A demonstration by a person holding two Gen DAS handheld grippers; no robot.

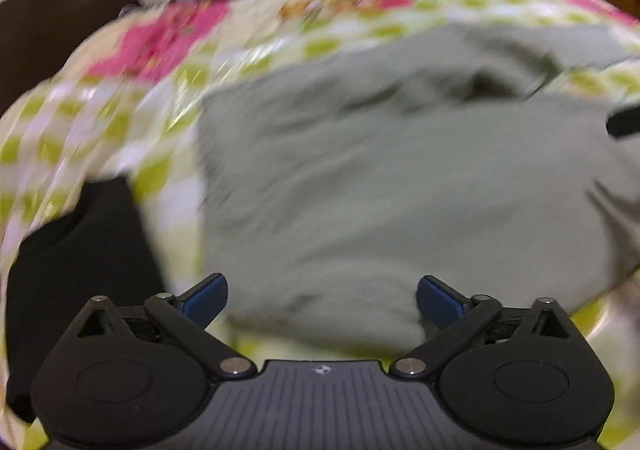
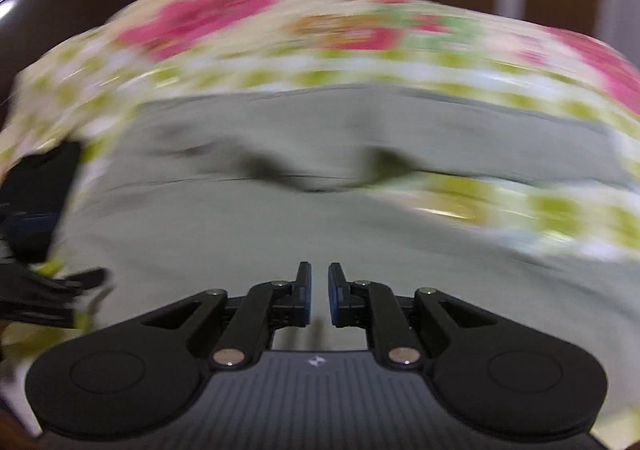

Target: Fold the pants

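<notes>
Left gripper [image 1: 322, 300] spread — empty | right gripper [image 2: 319, 292] slightly apart — empty | one pants [image 1: 400, 190]

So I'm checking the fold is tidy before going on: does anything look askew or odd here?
Yes. The grey-green pants are not flat: dark creases bunch across the middle, and a strip of the floral bedsheet shows between the layers. Both views are blurred, so finer detail is unclear. No damage is visible.
</notes>
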